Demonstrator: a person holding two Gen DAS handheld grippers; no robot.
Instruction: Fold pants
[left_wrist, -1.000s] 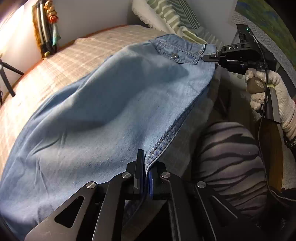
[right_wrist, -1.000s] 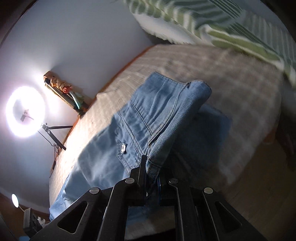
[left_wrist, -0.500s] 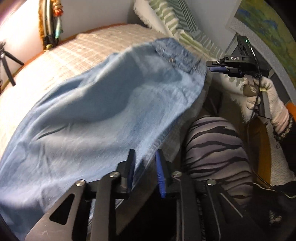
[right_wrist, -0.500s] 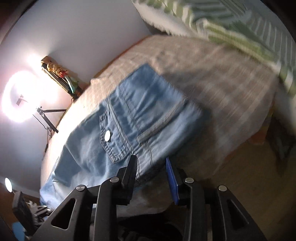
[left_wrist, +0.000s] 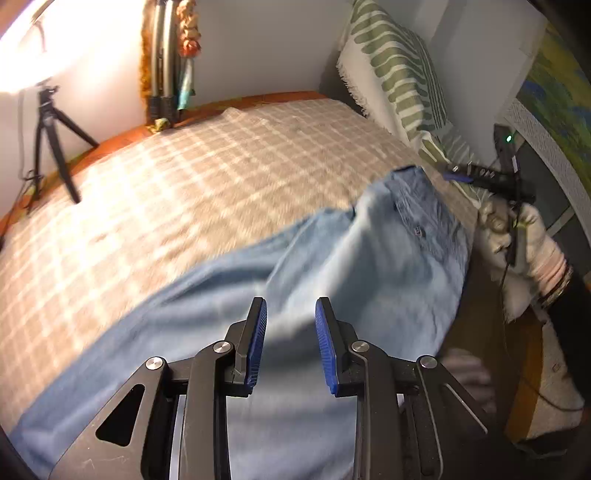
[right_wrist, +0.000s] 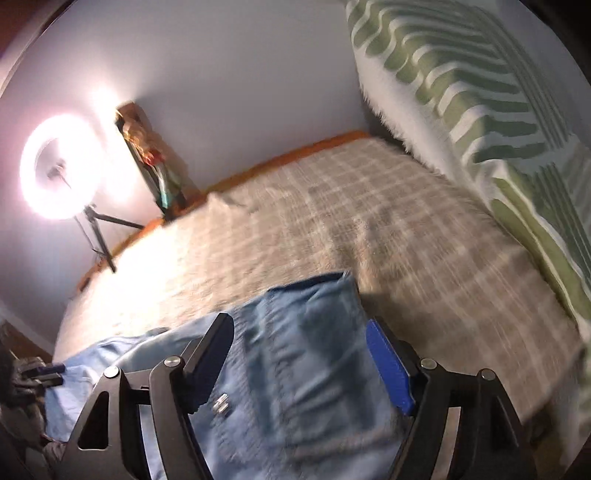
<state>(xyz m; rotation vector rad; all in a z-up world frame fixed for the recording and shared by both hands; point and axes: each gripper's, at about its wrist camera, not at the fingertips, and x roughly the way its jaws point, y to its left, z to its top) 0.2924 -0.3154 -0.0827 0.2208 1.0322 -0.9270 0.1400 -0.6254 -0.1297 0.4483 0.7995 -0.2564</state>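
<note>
Our left gripper (left_wrist: 290, 341) has parted its jaws, nothing between them, above the light-blue denim pants (left_wrist: 332, 280) spread on the beige checked bedcover (left_wrist: 184, 184). Our right gripper (right_wrist: 301, 363) has just been opening wide over the waistband, empty.

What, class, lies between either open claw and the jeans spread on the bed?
Nothing visible. The left claw and right claw both hang open directly above the jeans, bare denim showing through each gap.

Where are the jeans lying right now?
The jeans lie spread on the checked bedspread along its near edge, below both cameras. In the left view the waistband end points toward the green-striped pillow on the right.
</note>
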